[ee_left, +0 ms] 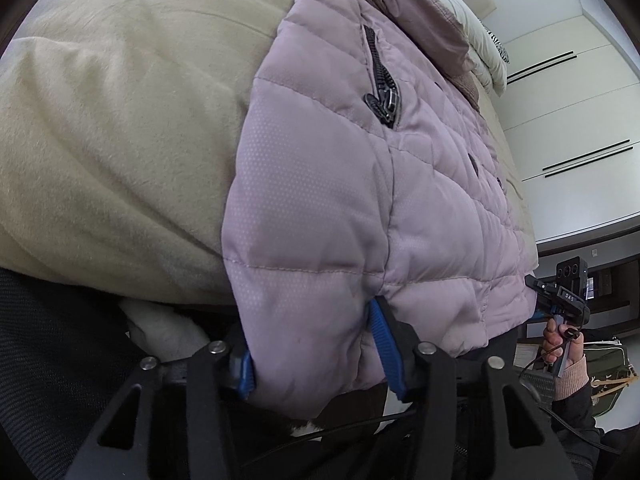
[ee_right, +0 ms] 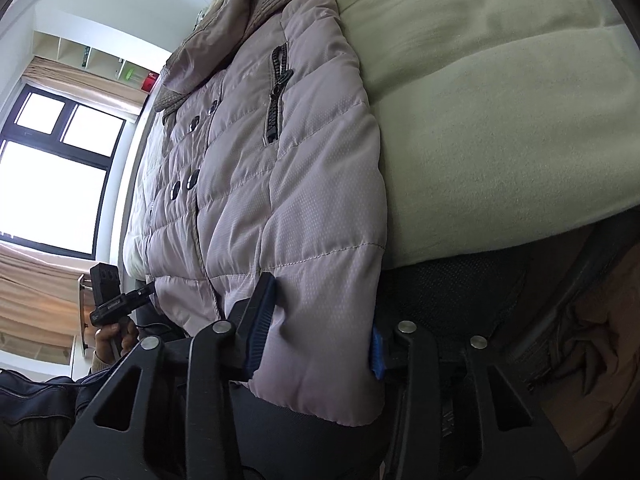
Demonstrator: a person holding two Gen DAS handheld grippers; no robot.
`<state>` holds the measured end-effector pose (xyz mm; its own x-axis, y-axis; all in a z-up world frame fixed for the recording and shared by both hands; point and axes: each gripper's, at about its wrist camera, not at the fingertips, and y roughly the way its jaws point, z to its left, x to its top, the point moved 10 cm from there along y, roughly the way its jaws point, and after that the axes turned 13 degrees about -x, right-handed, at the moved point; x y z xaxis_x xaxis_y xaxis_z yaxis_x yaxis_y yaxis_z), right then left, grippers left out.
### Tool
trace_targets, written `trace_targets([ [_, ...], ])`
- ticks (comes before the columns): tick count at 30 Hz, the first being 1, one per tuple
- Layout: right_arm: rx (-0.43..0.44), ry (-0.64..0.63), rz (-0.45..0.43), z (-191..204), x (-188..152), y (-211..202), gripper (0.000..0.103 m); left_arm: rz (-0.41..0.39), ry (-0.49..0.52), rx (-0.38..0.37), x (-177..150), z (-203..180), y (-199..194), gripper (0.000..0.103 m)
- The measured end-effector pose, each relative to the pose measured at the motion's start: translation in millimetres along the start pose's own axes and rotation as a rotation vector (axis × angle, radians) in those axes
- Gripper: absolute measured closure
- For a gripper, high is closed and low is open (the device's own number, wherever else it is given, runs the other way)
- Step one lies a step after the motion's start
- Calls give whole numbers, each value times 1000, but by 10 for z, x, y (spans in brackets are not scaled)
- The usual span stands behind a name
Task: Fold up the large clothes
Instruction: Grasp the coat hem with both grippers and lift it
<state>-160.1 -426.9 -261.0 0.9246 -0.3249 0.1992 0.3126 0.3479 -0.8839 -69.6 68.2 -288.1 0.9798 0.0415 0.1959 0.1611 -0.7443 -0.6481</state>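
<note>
Nearest each lens are the black finger linkages with blue pads; in the left wrist view the left gripper (ee_left: pixel 316 344) has its jaws set apart around a thick roll of hem at one bottom corner of the lilac quilted jacket (ee_left: pixel 360 184), a blue pad (ee_left: pixel 382 334) pressed into the fabric on either side, so it is grasping the jacket; the right gripper (ee_right: pixel 320 322) likewise straddles the opposite bottom corner, one pad (ee_right: pixel 262 312) lying against the top of the cloth and the other at the hem's edge, clenched on the jacket. The jacket lies front up on a bed covered by a cream blanket (ee_left: pixel 120 128), its hem hanging just over the near edge, its brown ribbed collar (ee_right: pixel 256 4) toward the far end; two zipped pockets (ee_left: pixel 382 76) and a row of dark snap buttons (ee_right: pixel 192 180) show on the front. From the left camera the person's right hand (ee_left: pixel 560 344), in a pink cuff, grips the other tool's handle upright beside the hem; from the right camera the left hand (ee_right: pixel 116 336) does the same. White wardrobe doors (ee_left: pixel 568 128) stand on one side, a window (ee_right: pixel 60 168) with tan curtains on the other.
</note>
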Motion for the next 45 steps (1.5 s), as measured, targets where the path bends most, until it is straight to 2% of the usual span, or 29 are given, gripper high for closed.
trace_targets([
  [1,3,6,0,2,-12,11,70,-2,2,5,4,-12,-4,67],
  [2,7,9,-2,1,-28,25,71,-6,-1,9,6,-23,-18,70],
  [4,8,6,-10,10,-44,22,77,-11,-1,4,-1,-59,-46,84],
  [7,2,-11,-40,70,-49,-17,87,-25,28,3,15,-187,-130,92],
  [10,12,-36,-94,198,-16,-113,92,-63,31,-30,85,-329,-253,94],
  [13,42,-50,-164,348,91,-287,94,-128,13,-104,218,-472,-429,95],
  [21,111,-78,-356,743,638,-836,95,-300,19,-249,798,-858,-885,95],
  [26,140,-91,-466,1007,1158,-1128,95,-385,42,-292,1279,-982,-1093,95],
  [33,126,-120,-595,1385,2051,-1359,95,-487,90,-292,2143,-1154,-1261,95],
  [39,47,-146,-675,1655,2947,-1352,95,-544,129,-262,2988,-1306,-1220,95],
  [45,-24,-111,-707,1721,3978,-1108,95,-581,108,-211,3821,-1192,-1115,95],
])
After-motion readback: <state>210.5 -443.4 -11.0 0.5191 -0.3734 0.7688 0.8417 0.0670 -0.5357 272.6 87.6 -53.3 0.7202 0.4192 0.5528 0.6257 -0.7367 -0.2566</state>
